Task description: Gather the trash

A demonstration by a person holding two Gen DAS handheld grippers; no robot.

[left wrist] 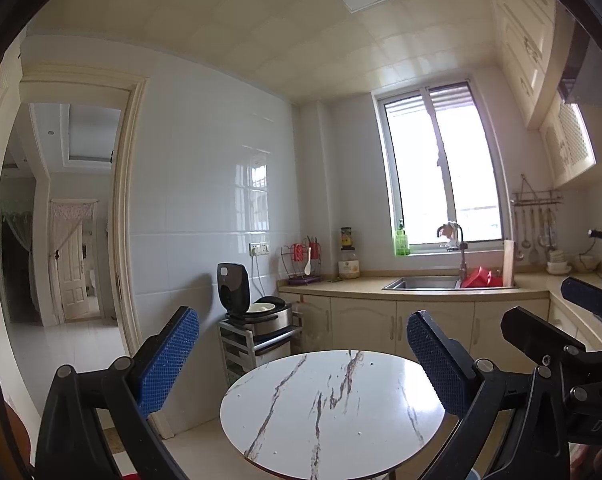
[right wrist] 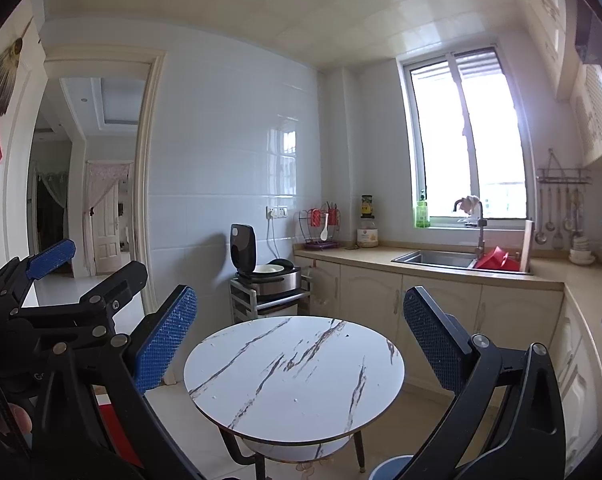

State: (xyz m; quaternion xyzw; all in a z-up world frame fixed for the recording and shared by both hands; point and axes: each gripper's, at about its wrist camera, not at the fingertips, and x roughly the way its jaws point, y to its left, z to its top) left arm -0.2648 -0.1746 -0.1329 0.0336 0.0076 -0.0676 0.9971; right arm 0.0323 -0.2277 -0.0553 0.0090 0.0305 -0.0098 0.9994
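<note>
The left gripper (left wrist: pixel 303 350) has its jaws wide apart and holds nothing. Between and just past its jaws sits the round marble bench (left wrist: pixel 333 412). Its top has only a few tiny white specks (left wrist: pixel 275 452) on it, too small to name. No big piece of trash shows there.

The right gripper (right wrist: pixel 301 328) also has its jaws wide apart and empty. The same bench (right wrist: pixel 293 380) lies between and ahead of them. Below the jaws, under the bench's near edge, a blue round rim (right wrist: pixel 391 468) peeks in. I think it is the trash bin, but I cannot be sure.

Both grippers look about as near to the bench, so either could start. The specks have no long side to line up with.

The left gripper body shows the letters "DAS", cut off. The jar and bottle labels by the window are too small to read.
</note>
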